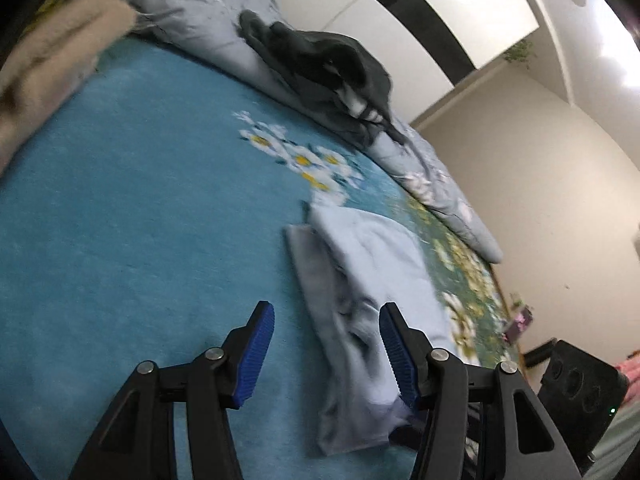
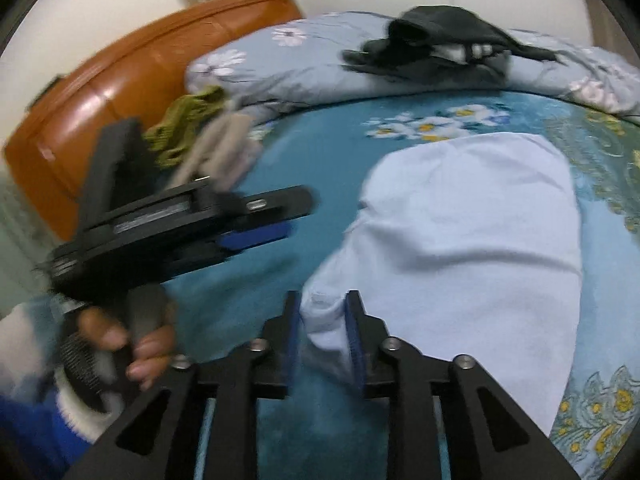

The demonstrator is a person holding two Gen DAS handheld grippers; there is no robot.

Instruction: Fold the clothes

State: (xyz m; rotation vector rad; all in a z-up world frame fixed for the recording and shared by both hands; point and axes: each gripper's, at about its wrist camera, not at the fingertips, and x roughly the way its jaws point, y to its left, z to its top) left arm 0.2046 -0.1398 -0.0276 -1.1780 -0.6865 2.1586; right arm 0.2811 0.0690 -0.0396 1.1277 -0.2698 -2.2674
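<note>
We are over a bed spread with a teal blanket (image 1: 132, 208) printed with white daisies, and a rumpled grey-blue floral duvet (image 1: 208, 12) runs along its far edge, with beige walls behind. A brown padded headboard (image 2: 120, 80) fills the upper left of the right wrist view.

The pale blue garment (image 2: 472, 248) lies folded on the blanket. In the right wrist view it takes up the centre and right of the frame, and its near corner comes down between the fingers of our right gripper (image 2: 326, 338) — the jaws stand narrow on either side of that corner, though blur keeps us from telling whether the blue pads actually pinch the cloth.

In the left wrist view the same garment sits right of centre, its grey underlayer showing along the left edge. Our left gripper (image 1: 326, 354) is spread wide with nothing between the pads; the right-hand fingertip (image 1: 394, 344) overlaps the garment's lower part, while the other one is over bare blanket.

A dark grey garment (image 1: 320, 76) lies heaped on the duvet, at upper centre in both views. Beige and olive clothes (image 2: 200, 136) are piled at left centre of the right wrist view, beside the headboard.
</note>
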